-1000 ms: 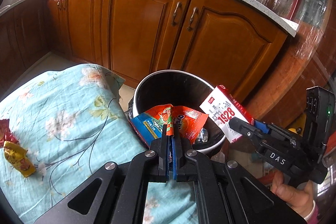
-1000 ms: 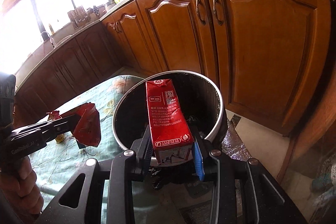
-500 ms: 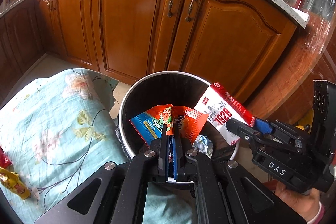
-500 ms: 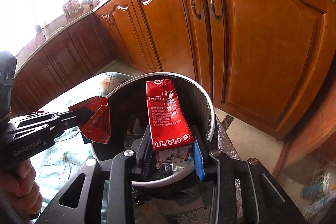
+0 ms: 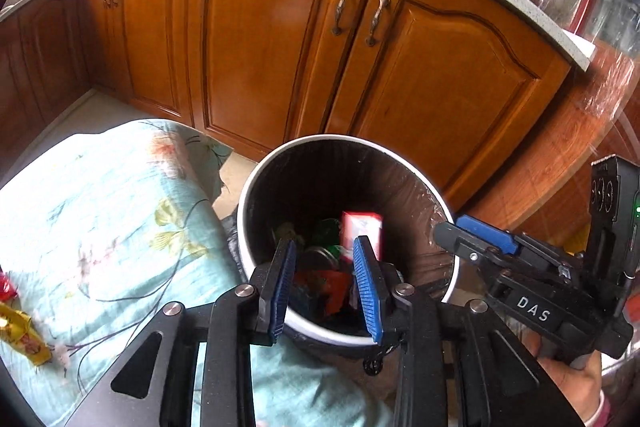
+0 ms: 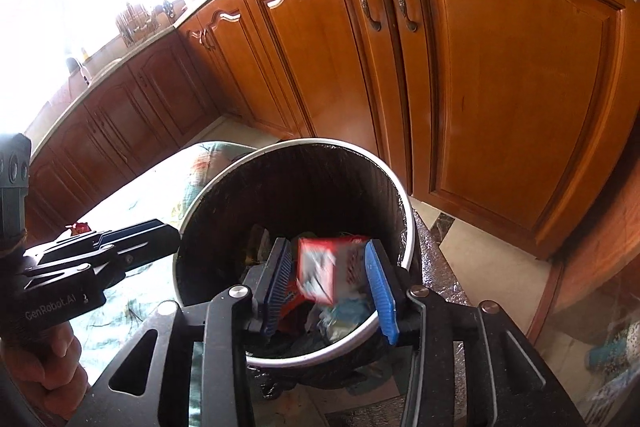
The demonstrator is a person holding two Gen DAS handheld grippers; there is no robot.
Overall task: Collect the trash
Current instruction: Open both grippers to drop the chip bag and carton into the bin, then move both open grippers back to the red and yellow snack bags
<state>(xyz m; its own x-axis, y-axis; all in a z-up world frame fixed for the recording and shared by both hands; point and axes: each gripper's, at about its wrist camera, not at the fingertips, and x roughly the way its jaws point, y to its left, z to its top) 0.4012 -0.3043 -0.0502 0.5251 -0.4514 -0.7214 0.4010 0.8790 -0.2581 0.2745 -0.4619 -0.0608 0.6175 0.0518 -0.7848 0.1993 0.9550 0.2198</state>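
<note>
Trash bin [image 5: 408, 167] holds the red carton [image 6: 332, 267]; both grippers' fingers spread empty above it, yellow wrapper [image 5: 24, 331] left on the cloth [image 5: 100, 207].

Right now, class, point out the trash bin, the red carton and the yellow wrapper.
trash bin [image 5: 256, 187], left wrist view, on its white rim.
red carton [image 6: 320, 267], right wrist view, on its blurred end face.
yellow wrapper [image 5: 24, 335], left wrist view, on its middle.

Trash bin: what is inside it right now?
Inside the black-lined trash bin lie a red-and-white carton, blurred, a red wrapper and something green. Anything deeper is hidden under them and behind the open left gripper and right gripper.
</note>
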